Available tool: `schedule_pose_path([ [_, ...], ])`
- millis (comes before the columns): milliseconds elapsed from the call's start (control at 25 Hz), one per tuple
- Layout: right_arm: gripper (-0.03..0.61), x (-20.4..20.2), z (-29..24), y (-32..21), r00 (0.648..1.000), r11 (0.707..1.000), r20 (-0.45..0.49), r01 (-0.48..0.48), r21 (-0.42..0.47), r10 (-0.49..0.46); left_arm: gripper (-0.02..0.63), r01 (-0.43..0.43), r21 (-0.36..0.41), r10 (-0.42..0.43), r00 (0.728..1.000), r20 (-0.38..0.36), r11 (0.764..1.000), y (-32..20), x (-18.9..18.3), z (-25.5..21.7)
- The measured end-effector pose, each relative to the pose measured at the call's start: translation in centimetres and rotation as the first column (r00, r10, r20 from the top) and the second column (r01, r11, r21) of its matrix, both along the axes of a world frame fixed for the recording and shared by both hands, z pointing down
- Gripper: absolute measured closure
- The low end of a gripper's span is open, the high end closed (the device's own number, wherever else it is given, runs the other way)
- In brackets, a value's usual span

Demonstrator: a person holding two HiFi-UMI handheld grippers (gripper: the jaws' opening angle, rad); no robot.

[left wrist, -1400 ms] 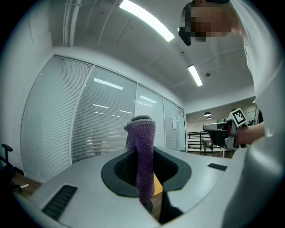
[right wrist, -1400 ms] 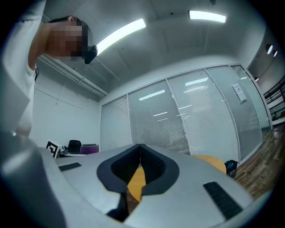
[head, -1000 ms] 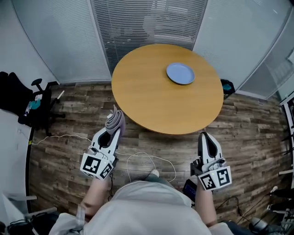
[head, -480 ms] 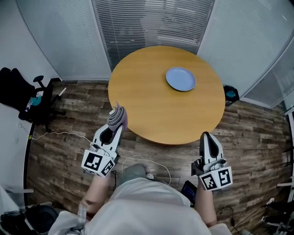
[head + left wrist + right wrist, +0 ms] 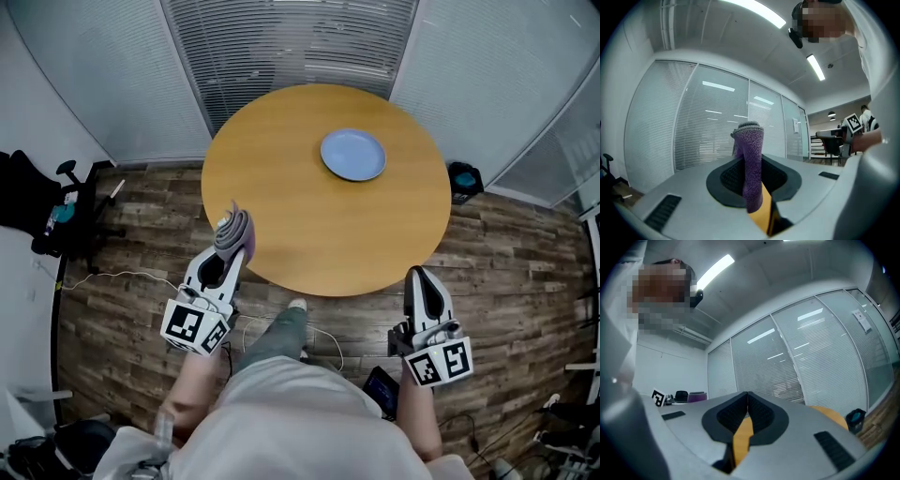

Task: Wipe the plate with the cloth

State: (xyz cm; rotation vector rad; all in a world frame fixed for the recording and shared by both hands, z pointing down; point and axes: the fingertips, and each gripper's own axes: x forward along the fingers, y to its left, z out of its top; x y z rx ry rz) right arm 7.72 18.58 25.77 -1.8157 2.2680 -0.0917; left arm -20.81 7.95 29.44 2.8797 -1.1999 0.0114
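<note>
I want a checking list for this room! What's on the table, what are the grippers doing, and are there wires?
Surface: round wooden table, bare apart from the plate.
Job's things: blue plate on the table's far side; purple cloth at the table's near-left edge.
Clutter: nothing seen.
Grippers: left gripper shut on the cloth; right gripper shut, empty, short of the table.
Cables: white cable on the wood floor.
Surroundings: window blinds behind, black chair at left.

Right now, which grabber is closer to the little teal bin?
Right. The right gripper sits near the table's right side, where the teal bin stands; the left gripper, clamping the cloth, is across at the table's left edge.
</note>
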Motion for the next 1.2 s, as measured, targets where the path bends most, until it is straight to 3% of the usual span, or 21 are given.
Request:
schedule_pose_path([
  [200,0.558,1.1,0.1,-2.3,1.000,1.000,-0.003,-0.009,0.001,0.009,0.543,-0.022,0.002,0.022,1.000,0.012,1.000,-2.5,1.5,0.2],
  [720,0.558,6.0,-0.9,-11.5,0.998,0.999,-0.048,-0.045,0.009,0.046,0.543,-0.059,0.038,0.061,0.997,-0.047,0.998,-13.8,7.1,-0.3],
  [1200,0.558,5.2,0.1,-21.4,0.995,0.999,-0.087,0.051,-0.016,-0.052,0.543,-0.027,0.027,0.029,0.997,-0.072,0.999,-21.4,7.9,1.3],
])
